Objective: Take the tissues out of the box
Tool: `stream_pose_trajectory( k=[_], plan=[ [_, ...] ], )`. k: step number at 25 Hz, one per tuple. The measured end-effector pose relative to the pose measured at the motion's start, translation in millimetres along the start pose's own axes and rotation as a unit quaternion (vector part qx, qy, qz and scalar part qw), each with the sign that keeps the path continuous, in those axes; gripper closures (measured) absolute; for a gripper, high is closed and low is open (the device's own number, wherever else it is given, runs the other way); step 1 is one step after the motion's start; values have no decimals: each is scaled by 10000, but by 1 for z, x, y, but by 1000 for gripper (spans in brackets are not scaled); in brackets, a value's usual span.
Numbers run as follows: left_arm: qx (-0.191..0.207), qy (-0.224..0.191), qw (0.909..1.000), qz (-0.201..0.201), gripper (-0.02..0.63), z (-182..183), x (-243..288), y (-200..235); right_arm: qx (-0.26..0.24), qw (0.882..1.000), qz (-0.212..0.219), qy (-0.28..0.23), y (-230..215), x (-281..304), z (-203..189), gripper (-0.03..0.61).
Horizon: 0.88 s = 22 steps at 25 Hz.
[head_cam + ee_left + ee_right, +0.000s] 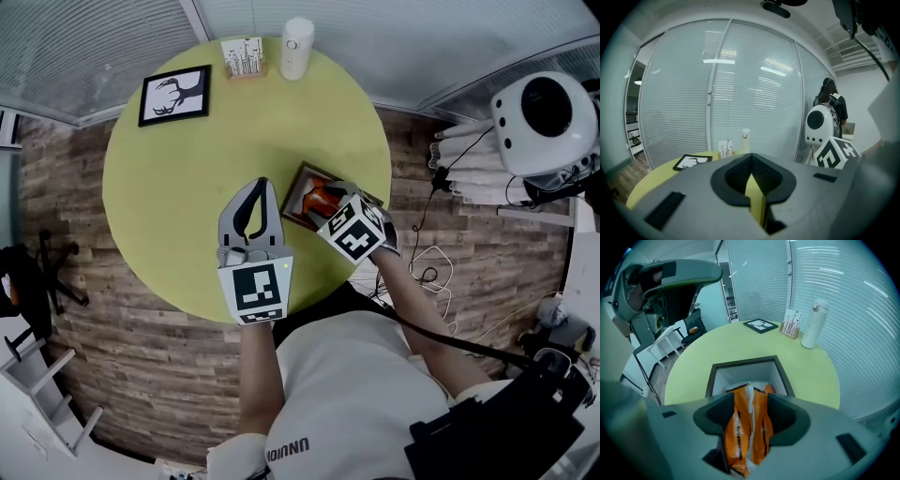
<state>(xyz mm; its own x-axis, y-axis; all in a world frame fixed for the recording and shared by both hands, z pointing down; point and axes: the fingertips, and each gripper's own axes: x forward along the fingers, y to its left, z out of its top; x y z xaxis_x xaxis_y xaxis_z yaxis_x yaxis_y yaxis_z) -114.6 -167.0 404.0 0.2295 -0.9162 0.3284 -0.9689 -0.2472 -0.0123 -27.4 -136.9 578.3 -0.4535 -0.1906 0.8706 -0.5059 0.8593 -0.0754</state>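
The right gripper [749, 405] had jaws clamped on the tissue pack [746, 427], probably for lifting it from the box [740, 373]; the left gripper [753, 174] jaws were closed, empty.

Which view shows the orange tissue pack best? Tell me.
Right gripper view: the orange tissue pack is centred, clamped in the right gripper, over the box. Head view shows only an orange sliver beside that gripper. Left gripper view misses it.

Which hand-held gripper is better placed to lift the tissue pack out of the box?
Right. The right hand-held gripper is shut on the orange tissue pack directly above the open box. The left hand-held gripper is shut on nothing, over bare table beside the box.
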Motion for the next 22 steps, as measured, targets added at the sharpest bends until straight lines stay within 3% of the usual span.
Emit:
stream_pose_trajectory(
  k=[11, 22],
  plan=[
    [-7, 20, 10000, 20, 601, -1, 2, 3, -161, 9995, -46, 251, 2, 10, -8, 357],
    [20, 10, 10000, -19, 601, 1, 2, 4, -237, 9992, -75, 308, 3, 12, -9, 440]
  ],
)
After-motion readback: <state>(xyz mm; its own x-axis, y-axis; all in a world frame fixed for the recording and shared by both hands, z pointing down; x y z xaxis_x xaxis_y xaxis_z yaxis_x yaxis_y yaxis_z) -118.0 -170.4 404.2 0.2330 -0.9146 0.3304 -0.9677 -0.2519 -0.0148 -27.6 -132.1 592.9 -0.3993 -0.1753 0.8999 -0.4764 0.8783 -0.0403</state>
